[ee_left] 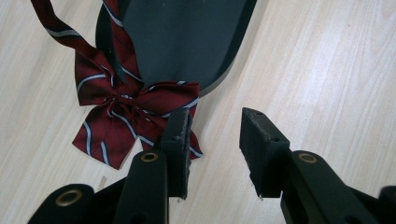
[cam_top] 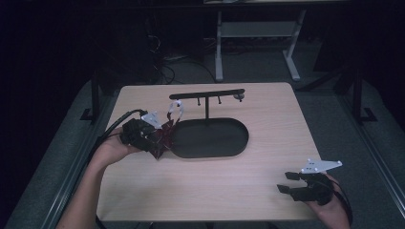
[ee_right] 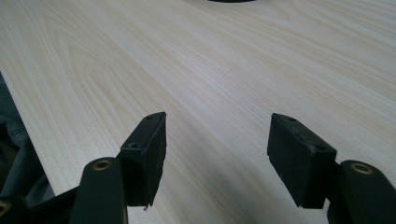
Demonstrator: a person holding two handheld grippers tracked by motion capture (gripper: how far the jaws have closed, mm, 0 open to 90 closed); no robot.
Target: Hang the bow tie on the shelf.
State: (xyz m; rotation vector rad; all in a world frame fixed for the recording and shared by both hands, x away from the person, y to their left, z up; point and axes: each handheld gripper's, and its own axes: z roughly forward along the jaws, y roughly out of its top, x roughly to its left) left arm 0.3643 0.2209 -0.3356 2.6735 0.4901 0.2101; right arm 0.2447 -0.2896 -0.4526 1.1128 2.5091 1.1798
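A dark red bow tie (cam_top: 166,132) with thin white stripes lies on the wooden table (cam_top: 215,191), against the left end of a black stand's oval base (cam_top: 210,138). Its strap (cam_top: 175,109) runs up toward the left end of the stand's crossbar (cam_top: 207,93); whether it hangs on a peg I cannot tell. My left gripper (cam_top: 161,138) is right at the tie. In the left gripper view this gripper (ee_left: 215,116) is open, one pad overlapping the bow tie (ee_left: 121,116) at its corner, bare wood between the pads. My right gripper (cam_top: 285,182) rests open near the front right corner, nothing between its pads (ee_right: 218,120).
The stand's base (ee_left: 177,37) reaches toward the table's middle. A thin post (cam_top: 206,109) holds the crossbar, which has small pegs under it. Beyond the far edge are a white desk frame (cam_top: 218,47) and cables on the floor. The table's front edge lies close to the right gripper.
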